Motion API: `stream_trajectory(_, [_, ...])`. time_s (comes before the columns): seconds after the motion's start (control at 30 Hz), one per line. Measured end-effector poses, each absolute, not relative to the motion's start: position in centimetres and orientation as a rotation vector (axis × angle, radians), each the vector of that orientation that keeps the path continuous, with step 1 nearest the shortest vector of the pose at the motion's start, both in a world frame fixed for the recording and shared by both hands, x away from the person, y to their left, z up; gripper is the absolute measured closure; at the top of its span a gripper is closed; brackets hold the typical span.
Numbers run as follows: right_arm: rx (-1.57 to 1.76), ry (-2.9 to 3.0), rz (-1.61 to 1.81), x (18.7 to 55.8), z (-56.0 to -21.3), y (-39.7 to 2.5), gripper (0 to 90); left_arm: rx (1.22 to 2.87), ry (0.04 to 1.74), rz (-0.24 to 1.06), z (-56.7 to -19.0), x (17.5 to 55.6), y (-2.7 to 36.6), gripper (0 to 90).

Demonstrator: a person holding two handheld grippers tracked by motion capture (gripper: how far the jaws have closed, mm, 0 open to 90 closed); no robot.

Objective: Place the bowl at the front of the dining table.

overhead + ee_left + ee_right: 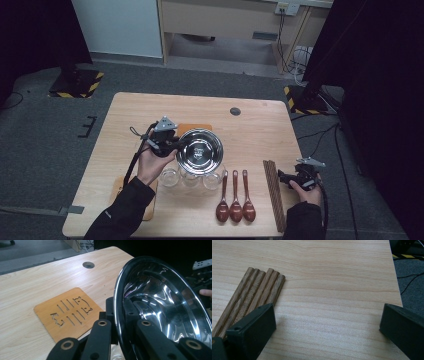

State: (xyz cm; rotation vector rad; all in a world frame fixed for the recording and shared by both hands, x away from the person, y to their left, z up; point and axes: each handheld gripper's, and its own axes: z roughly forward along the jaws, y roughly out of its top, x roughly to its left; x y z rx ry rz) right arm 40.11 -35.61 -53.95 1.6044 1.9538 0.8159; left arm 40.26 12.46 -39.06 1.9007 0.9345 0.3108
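Note:
My left gripper (175,145) is shut on the left rim of a shiny steel bowl (201,150) and holds it tilted above the table. In the left gripper view the jaws pinch the rim (117,322), with the bowl (162,302) spreading to the right. An orange wooden coaster (68,312) with cut-out slots lies flat beyond the bowl (195,127). My right gripper (292,178) rests at the table's right front, open, with nothing between its fingers (328,315). A bundle of wooden chopsticks (254,292) lies just left of its left jaw.
Three clear glasses (190,178) stand in a row in front of the bowl. Three dark red spoons (235,202) lie side by side near the front edge, the chopsticks (274,192) to their right. A second coaster (119,184) lies under the left forearm. A cable hole (235,111) sits near the far edge.

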Motion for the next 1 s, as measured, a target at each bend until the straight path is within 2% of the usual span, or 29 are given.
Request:
stream_trajectory(0.23, [1.604,1.954,0.816,40.1,-53.9,-35.6,0.6,1.895,0.949,0.349,-38.9,41.5,12.6,85.6])
stream_trajectory(1.0, [1.604,1.954,0.815,40.1,-53.9,-35.6,0.6,1.891,0.983,0.347,-38.4,45.2,11.6,85.6])
